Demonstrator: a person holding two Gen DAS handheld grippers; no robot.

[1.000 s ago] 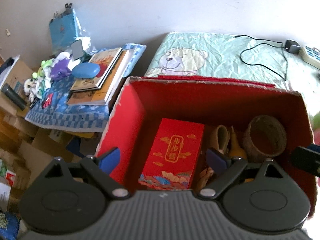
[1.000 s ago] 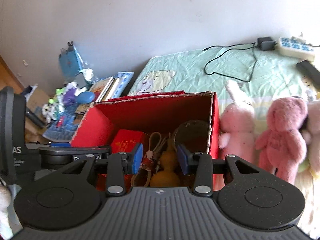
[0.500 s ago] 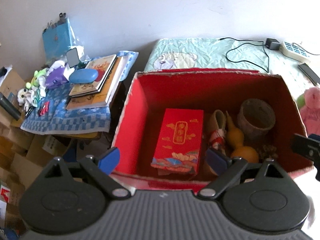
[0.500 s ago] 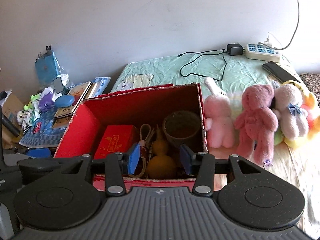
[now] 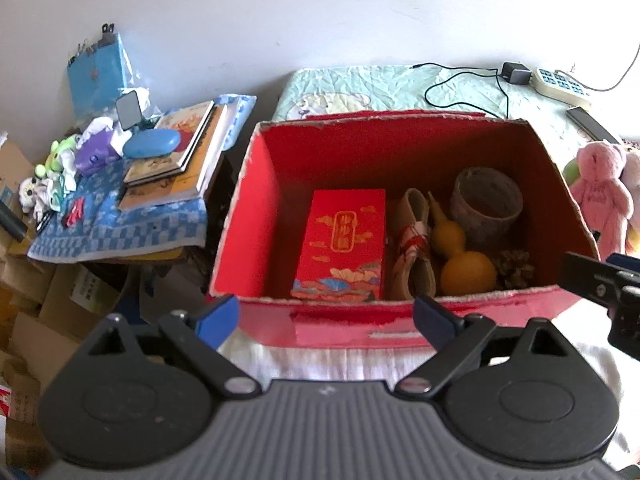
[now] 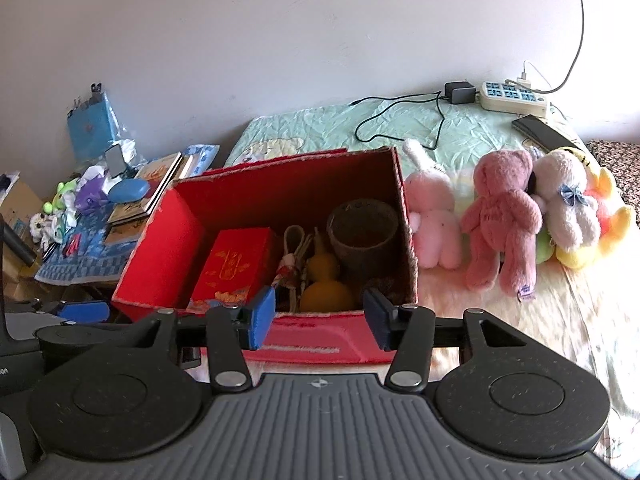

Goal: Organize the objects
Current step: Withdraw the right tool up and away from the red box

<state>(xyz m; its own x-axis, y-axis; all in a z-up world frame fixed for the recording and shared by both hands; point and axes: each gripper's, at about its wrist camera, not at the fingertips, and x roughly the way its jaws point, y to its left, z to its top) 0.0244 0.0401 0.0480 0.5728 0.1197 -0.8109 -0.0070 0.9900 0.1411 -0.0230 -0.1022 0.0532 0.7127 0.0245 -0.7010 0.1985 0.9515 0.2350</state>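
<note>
I hold both grippers, left (image 5: 326, 316) and right (image 6: 319, 316), wide and empty, low in frame before the box (image 5: 256, 216).

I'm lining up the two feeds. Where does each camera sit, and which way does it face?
Left wrist: behind the open left gripper, looking down into the red box; the right gripper's tip shows at the right edge.
Right wrist: behind the open right gripper, lower, facing box and plush toys; the left gripper shows at left.
Shared: box, gourd, bed.

The red packet box (image 5: 342, 240) bears gold Chinese characters, too blurred to read.
</note>
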